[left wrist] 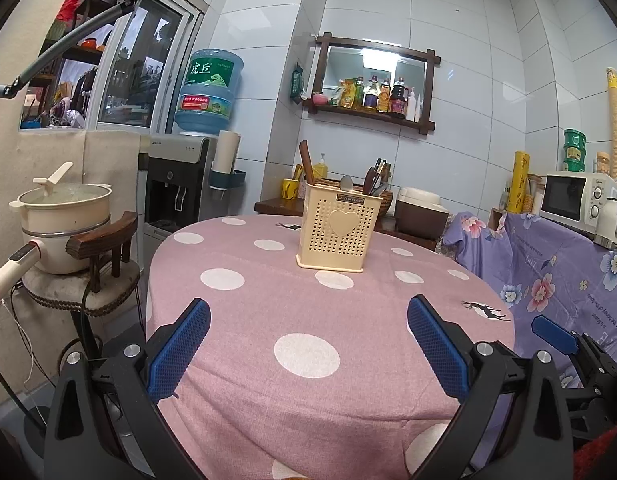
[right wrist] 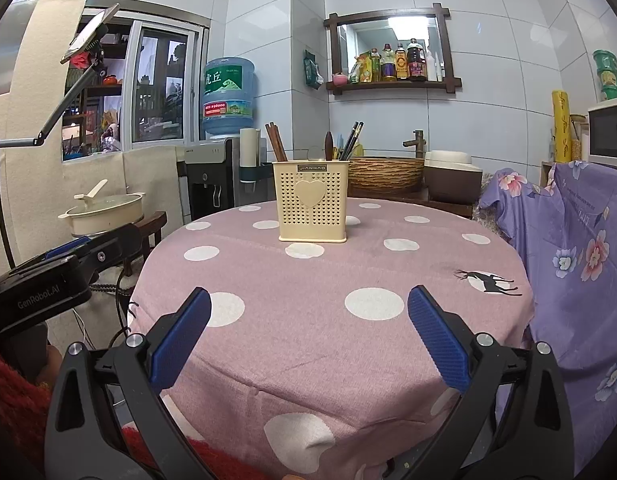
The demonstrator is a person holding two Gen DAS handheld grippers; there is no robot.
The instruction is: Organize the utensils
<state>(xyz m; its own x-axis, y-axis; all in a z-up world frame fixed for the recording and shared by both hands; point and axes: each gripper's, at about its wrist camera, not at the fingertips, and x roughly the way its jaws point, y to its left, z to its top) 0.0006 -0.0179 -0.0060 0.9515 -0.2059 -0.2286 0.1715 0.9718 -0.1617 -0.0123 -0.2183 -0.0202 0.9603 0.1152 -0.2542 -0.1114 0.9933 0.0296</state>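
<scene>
A cream perforated utensil holder [left wrist: 339, 227] [right wrist: 313, 206] with a heart on its front stands upright on the far half of the round table. Brown chopsticks [left wrist: 307, 163] [right wrist: 275, 141], dark chopsticks [left wrist: 374, 178] [right wrist: 351, 139] and a spoon [left wrist: 346, 184] stick out of its top. My left gripper [left wrist: 308, 346] hovers open over the table's near side, nothing between its blue pads. My right gripper [right wrist: 308, 340] is likewise open and empty at the near edge. In the left wrist view the right gripper's blue fingertip [left wrist: 553, 334] shows at the right.
The table wears a pink cloth with white dots [left wrist: 308, 320] [right wrist: 328, 280]. A chair with a cream pot [left wrist: 64, 216] [right wrist: 106, 210] stands left of it. A purple flowered cloth [left wrist: 556, 264] [right wrist: 576, 240] covers furniture at the right, with a microwave [left wrist: 576, 196]. A water dispenser [left wrist: 180, 176] stands behind.
</scene>
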